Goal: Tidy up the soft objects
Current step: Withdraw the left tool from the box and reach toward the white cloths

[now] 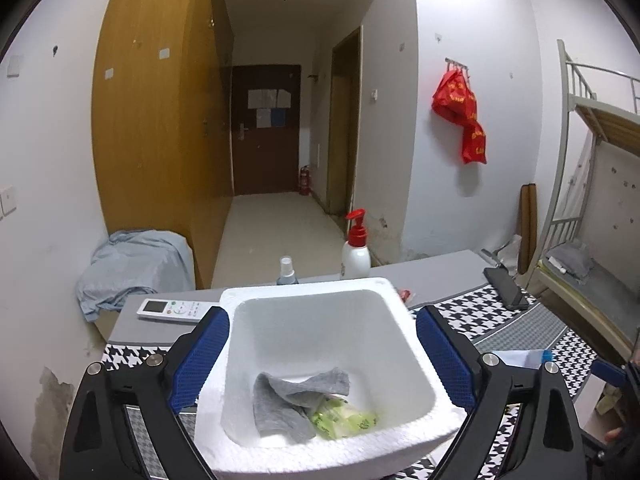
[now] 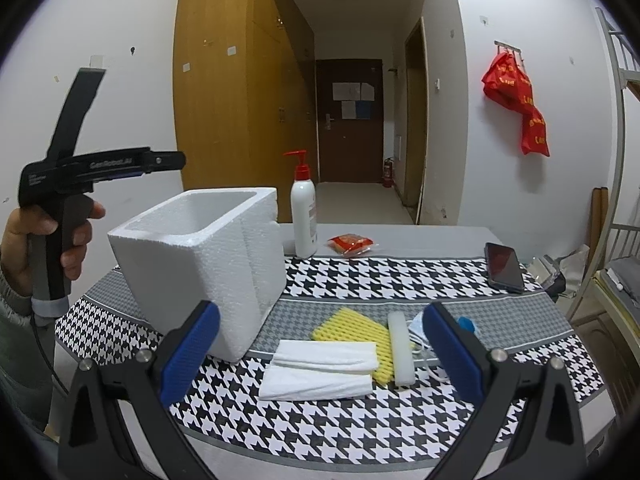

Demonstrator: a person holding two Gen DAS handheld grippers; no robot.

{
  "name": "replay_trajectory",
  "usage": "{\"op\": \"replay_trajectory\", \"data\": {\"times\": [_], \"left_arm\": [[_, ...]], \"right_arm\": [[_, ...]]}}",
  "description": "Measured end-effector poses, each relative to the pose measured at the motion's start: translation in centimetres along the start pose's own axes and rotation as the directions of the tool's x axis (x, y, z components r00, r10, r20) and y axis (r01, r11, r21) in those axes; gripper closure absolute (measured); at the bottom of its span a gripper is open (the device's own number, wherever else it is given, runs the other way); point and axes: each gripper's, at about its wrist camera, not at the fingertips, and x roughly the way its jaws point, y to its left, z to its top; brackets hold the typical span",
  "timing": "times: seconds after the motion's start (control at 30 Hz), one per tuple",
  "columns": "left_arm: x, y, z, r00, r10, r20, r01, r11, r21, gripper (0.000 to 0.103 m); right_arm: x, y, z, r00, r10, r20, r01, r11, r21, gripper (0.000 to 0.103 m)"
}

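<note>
Sock [image 1: 298,402] lies in foam box [image 1: 416,364]; left tongs [image 1: 322,364] and right tongs [image 2: 320,354] spread, empty. Next: right tongs pinch tissue [image 2: 324,368].

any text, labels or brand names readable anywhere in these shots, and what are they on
"GenRobot.AI": white lettering along the side of the left tool, seen from the right wrist.
Red bags on the wall hooks: yellow characters, too blurred to read.
Pump bottle label: too small to read.
Remote control screen and buttons: illegible.
Papers on the far door: illegible.
</note>
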Motion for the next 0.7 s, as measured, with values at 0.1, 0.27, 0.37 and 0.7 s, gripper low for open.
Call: {"op": "replay_trajectory", "data": {"times": [0.1, 0.27, 0.37, 0.7], "left_arm": [[-1.3, -0.6, -0.2, 0.999, -0.008, 0.031, 0.008, 1.000, 0.004, 0.001], [-3.3, -1.7, -0.7, 0.997, -0.015, 0.070, 0.013, 1.000, 0.024, 0.001], [-4.4, -2.4, -1.0, 0.996, -0.026, 0.085, 0.023, 0.999, 0.027, 0.001], [-6.8, -3.9, -2.6, 0.991, -0.033, 0.129, 0.030, 0.999, 0.021, 0.001]], "right_arm": [[-0.1, -0.1, 0.0, 1.000, 0.001, 0.003, -0.001, 1.000, -0.002, 0.001], [-0.4, -0.3, 0.2, 1.000, 0.004, 0.010, -0.004, 1.000, -0.006, 0.001], [-0.7, -0.4, 0.3, 1.000, 0.007, 0.019, -0.007, 1.000, -0.010, 0.001], [-2.3, -0.6, 0.4, 0.999, 0.025, 0.044, -0.024, 0.999, -0.026, 0.001]]}}
